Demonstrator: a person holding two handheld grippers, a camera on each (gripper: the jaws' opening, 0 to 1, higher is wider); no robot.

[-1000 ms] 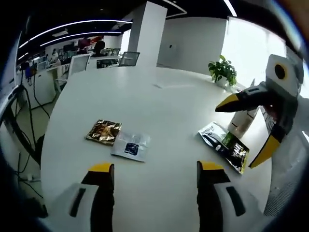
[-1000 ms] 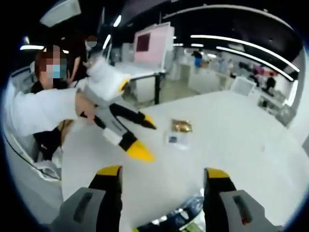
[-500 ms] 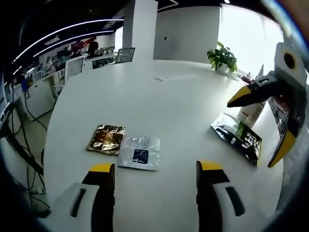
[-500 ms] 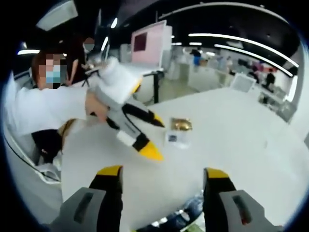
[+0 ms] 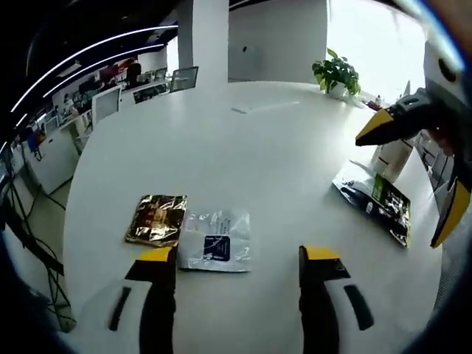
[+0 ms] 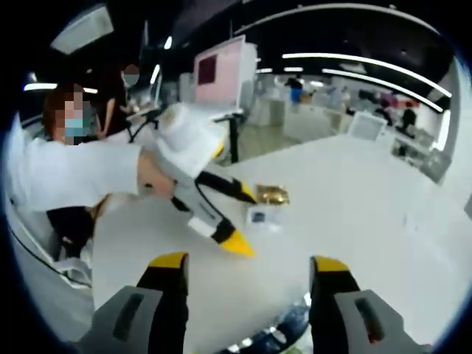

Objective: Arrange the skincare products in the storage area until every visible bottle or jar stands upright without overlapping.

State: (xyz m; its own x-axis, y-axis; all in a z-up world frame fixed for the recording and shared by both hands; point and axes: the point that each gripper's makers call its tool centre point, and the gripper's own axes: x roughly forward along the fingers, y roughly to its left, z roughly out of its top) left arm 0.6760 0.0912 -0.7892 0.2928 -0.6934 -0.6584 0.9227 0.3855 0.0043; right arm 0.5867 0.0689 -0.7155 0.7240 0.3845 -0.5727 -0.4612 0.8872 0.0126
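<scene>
The white bench (image 5: 243, 140) carries four skincare items that I can count: three flat sachets and one pale bottle. The dark green-printed sachet (image 5: 375, 203) lies flat at the right side of the left gripper view, with the white bottle (image 5: 389, 156) standing upright just behind it, partly hidden by the right gripper (image 5: 435, 173). The clear sachet with a blue label (image 5: 216, 241) and the gold foil sachet (image 5: 156, 220) lie side by side, their edges touching or slightly overlapping; I cannot tell which.

Both grippers are empty. The left gripper (image 5: 236, 258) hangs just above the bench with its fingers wide apart, the clear sachet lying just ahead between their tips. The right gripper, seen from the left gripper view, has its fingers spread above the dark sachet and bottle.

By my judgement the arranging has barely begun: an approach step, nothing grasped. The next move likely calls for lowering the left fingers onto the clear sachet's edge, a thin, limp thing that may slip or drag its gold neighbour along.
</scene>
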